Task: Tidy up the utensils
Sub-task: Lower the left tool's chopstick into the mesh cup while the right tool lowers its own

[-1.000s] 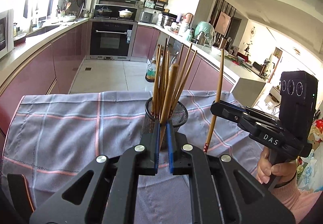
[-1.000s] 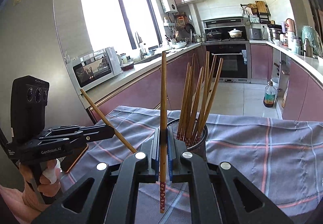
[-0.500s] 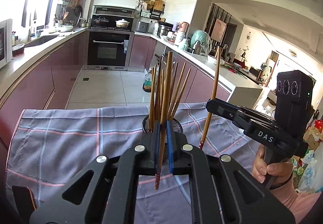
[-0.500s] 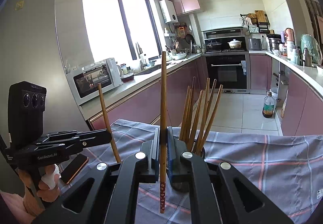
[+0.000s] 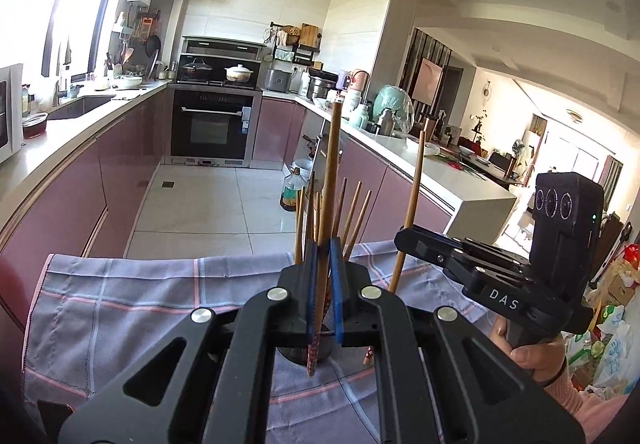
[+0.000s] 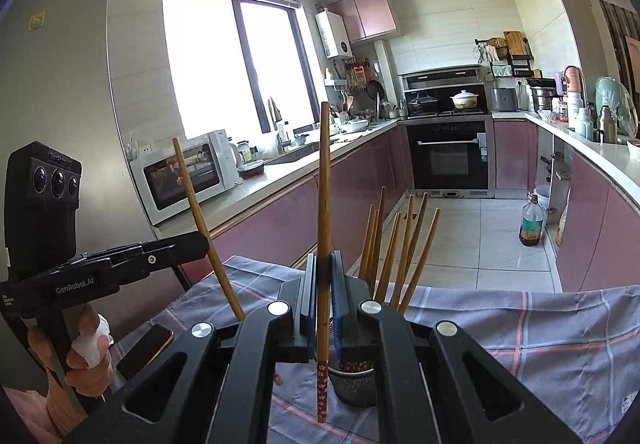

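Observation:
My left gripper is shut on an upright wooden chopstick whose red patterned end hangs below the pads. In the right wrist view the left gripper shows at the left, its chopstick leaning. My right gripper is shut on a second upright chopstick with a red patterned end. It appears in the left wrist view as the right gripper with that chopstick. A mesh metal holder with several chopsticks stands just beyond both grippers, partly hidden.
A grey-blue checked cloth covers the table. A phone lies at the table's left edge. A hand holds the right gripper's handle. Kitchen counters, an oven and tiled floor lie beyond the table's far edge.
Both grippers have risen with their chopsticks. The left chopstick's patterned end now hangs free below the pads, and the holder sits lower in both views.

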The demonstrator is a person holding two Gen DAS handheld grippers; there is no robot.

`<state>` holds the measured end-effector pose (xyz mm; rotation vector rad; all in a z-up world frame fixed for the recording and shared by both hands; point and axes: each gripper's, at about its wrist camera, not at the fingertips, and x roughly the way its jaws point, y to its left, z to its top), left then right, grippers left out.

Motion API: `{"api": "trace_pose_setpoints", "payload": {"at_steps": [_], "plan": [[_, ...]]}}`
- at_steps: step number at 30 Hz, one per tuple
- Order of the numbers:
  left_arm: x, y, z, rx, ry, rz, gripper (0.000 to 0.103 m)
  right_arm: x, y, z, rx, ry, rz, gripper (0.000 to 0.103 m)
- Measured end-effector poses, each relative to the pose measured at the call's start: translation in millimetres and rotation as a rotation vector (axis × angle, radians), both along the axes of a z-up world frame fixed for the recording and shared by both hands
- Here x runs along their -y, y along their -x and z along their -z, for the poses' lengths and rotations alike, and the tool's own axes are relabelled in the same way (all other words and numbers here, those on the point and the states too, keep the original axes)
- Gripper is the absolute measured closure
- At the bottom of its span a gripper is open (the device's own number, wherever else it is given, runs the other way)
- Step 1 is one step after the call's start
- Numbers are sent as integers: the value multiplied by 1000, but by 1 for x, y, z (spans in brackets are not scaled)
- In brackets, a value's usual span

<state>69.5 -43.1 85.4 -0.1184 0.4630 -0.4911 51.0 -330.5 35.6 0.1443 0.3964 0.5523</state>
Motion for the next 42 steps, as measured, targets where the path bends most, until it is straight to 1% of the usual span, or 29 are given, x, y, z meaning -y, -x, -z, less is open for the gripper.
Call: {"api": "trace_pose_setpoints", "payload": {"at_steps": [7,11,21,31,35,39,42], "plan": [[6,2,-6,9,-9,9,96,2,-5,-1,1,-12,-2,98],[7,2,-8,5,2,9,97,2,-8,-2,4,-17,3,98],[12,-7,-11,16,5,8,97,5,-18,-1,-4,-42,16,98],[14,-8,-15,18,3,8,97,4,-22,1,-2,-49,36,98],[14,-8,-15,19,7,10,101,4,-26,1,-8,-62,46,98],[13,-11,-14,11,0,13,101,2,-28,2,-2,-61,59,98],[14,-11,-9,-7,-5,15,101,-1,-34,4,-15,-58,63,98]]}}
